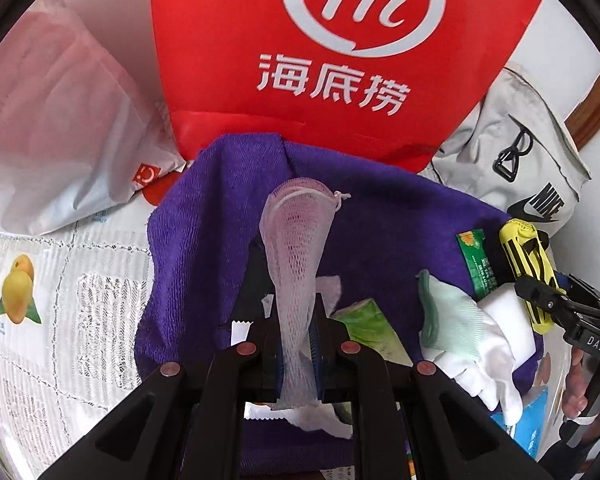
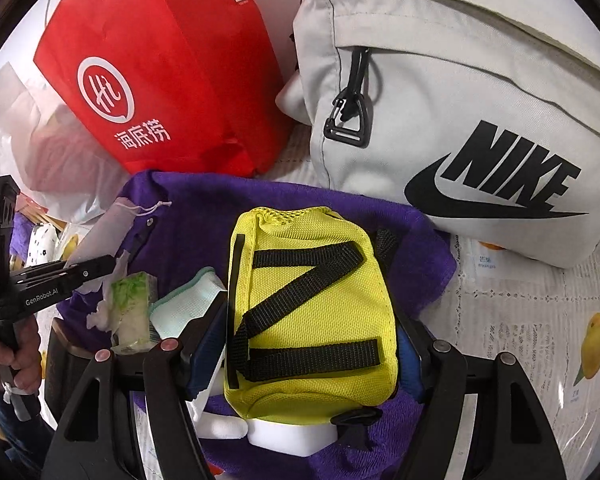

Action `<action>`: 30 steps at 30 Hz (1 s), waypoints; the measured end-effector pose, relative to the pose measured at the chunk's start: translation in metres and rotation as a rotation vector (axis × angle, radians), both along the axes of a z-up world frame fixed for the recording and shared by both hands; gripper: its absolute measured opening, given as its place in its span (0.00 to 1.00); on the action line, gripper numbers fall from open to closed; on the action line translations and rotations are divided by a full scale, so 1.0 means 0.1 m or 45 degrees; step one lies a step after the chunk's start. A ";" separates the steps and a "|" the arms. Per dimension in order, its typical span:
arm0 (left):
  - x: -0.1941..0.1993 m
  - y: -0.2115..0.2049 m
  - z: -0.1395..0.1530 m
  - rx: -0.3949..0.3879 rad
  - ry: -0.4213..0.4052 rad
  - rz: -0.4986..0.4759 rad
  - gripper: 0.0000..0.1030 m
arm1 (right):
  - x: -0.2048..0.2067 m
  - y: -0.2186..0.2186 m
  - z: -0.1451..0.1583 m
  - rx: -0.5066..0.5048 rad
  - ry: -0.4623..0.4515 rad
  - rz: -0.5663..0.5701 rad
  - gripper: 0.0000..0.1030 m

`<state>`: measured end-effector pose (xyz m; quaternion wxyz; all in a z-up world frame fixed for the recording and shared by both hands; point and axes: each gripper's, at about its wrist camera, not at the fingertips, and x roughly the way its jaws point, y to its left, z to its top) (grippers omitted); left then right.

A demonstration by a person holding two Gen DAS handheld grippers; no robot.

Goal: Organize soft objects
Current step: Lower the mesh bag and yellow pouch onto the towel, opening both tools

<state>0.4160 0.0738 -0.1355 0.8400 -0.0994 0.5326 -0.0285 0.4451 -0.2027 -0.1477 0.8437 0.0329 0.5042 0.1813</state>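
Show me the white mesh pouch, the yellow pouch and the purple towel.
white mesh pouch (image 1: pixel 296 240), left wrist view, middle of the netting.
yellow pouch (image 2: pixel 308 304), right wrist view, its front panel.
purple towel (image 1: pixel 204 240), left wrist view, bare left part.

A home table: lace-and-mango tablecloth, red restaurant bag, Nike bag, purple towel.

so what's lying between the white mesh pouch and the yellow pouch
In the right wrist view, on the purple towel, a green-and-white tissue pack and a mint-edged white cloth lie between the white mesh pouch and the yellow pouch.
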 end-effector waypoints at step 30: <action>-0.08 -0.16 0.29 0.067 -0.088 -0.041 0.68 | -0.24 0.09 0.31 -0.038 -0.124 0.007 0.88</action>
